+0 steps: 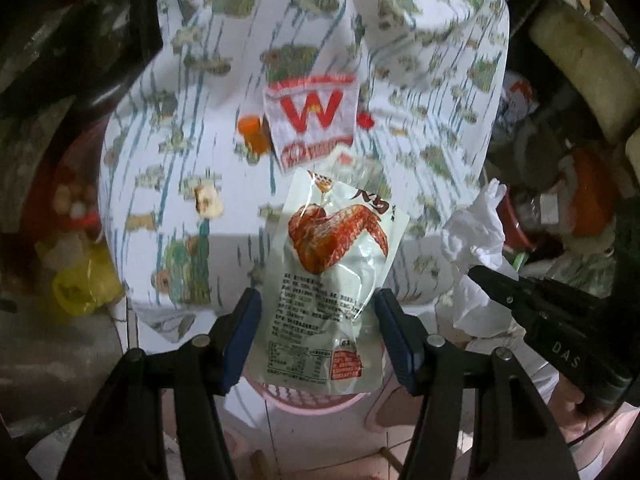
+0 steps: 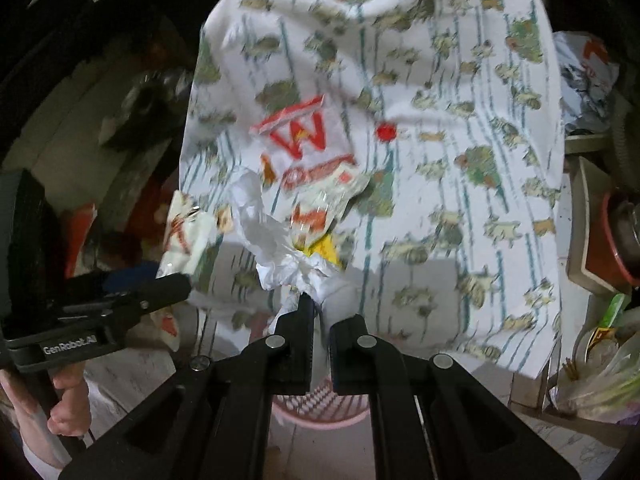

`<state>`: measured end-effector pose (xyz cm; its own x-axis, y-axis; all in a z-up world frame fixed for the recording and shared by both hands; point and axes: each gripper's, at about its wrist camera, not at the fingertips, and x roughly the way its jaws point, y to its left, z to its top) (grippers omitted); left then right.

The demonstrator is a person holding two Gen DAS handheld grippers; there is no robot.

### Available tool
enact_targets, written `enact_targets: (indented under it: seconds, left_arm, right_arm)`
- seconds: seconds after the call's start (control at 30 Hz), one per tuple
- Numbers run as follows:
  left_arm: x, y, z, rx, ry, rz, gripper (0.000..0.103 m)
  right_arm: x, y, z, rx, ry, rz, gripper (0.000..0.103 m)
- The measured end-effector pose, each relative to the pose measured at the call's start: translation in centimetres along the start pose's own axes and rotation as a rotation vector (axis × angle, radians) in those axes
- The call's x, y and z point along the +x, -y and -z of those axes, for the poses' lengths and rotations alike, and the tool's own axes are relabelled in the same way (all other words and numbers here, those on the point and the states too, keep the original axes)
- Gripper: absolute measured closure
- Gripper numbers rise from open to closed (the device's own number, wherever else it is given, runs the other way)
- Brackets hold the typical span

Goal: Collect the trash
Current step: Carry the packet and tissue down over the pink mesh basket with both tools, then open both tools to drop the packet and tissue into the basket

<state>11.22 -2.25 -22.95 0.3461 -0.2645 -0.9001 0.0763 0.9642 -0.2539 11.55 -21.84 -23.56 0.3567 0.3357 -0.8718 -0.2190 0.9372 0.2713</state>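
My left gripper has its blue pads spread wide, with a chicken-wing snack packet hanging between them above a pink basket; whether the pads touch it is unclear. My right gripper is shut on a crumpled white tissue, held over the same pink basket. The tissue also shows in the left wrist view, with the right gripper beside it. A red-and-white "W" wrapper lies on the patterned tablecloth.
An orange piece, a small red cap and a food scrap lie on the cloth. A yellow bag sits left of the table. Cluttered bowls and bags stand to the right.
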Motion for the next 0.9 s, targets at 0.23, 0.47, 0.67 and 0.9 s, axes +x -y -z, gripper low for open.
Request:
enact_targets:
  seconds: [0.23,0.47,0.67,0.9]
  left_arm:
    - [3.8,-1.0,2.5,-0.01,-0.123,0.003,0.046]
    - [9.6,-2.1,4.3,-0.049,-0.288,-0.015,0.046]
    - [13.1,-2.1,5.7,-0.039,-0.357,-0.046,0.046]
    - [16.9,-1.8,7.3,-0.014,-0.424,-0.081,0.045]
  right_arm:
    - [3.9,0.1,2.0,-0.013,-0.138,-0.004,0.096]
    - [9.1,0.1,4.1,-0.053,-0.294,0.037,0.096]
    - [12.8,2.5,4.7,0.059,-0.353,0.025,0.096]
    - [16.5,4.5,6.0,0.157,-0.405,0.001,0.096]
